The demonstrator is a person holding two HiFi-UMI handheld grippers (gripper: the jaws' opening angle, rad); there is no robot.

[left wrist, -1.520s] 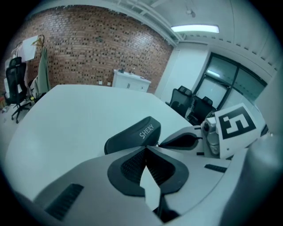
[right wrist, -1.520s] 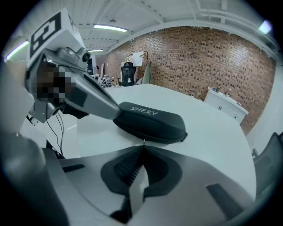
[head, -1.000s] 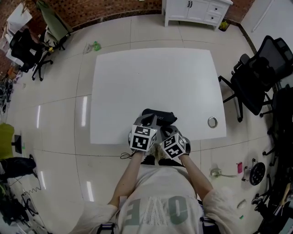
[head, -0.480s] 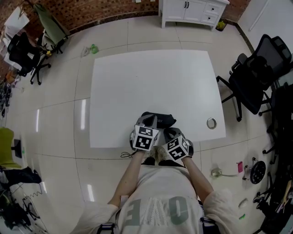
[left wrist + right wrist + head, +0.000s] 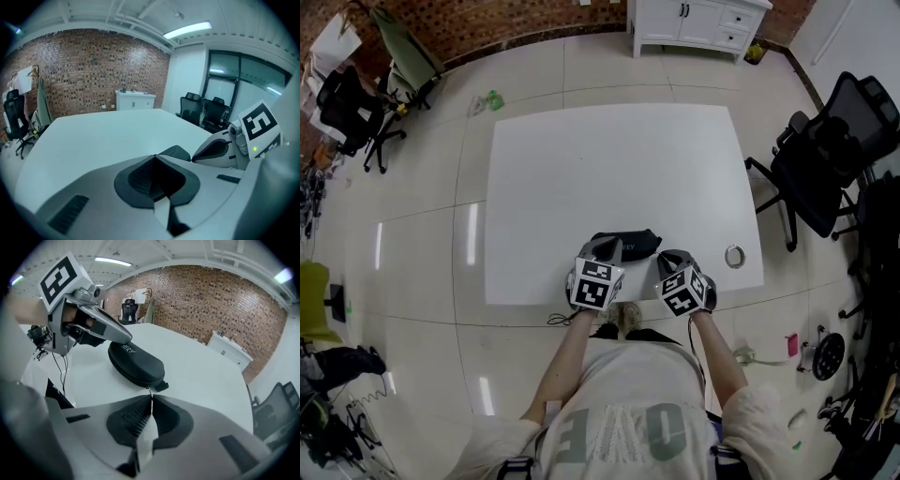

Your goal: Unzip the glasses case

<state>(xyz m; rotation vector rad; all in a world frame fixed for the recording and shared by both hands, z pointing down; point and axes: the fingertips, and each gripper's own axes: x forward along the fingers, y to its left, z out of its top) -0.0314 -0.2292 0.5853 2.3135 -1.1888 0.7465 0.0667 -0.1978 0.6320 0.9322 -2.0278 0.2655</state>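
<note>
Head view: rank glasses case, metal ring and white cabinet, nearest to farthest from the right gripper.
1. glasses case, just left of the right gripper.
2. metal ring, to its right.
3. white cabinet, far off at the top.

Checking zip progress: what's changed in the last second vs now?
The right gripper moved to its right, away from the left gripper, uncovering more of the glasses case. Its jaws are together on what looks like the thin zipper pull at the case's end. The left gripper stayed at the case's other end, jaws together. The case stayed about where it was on the table.
</note>
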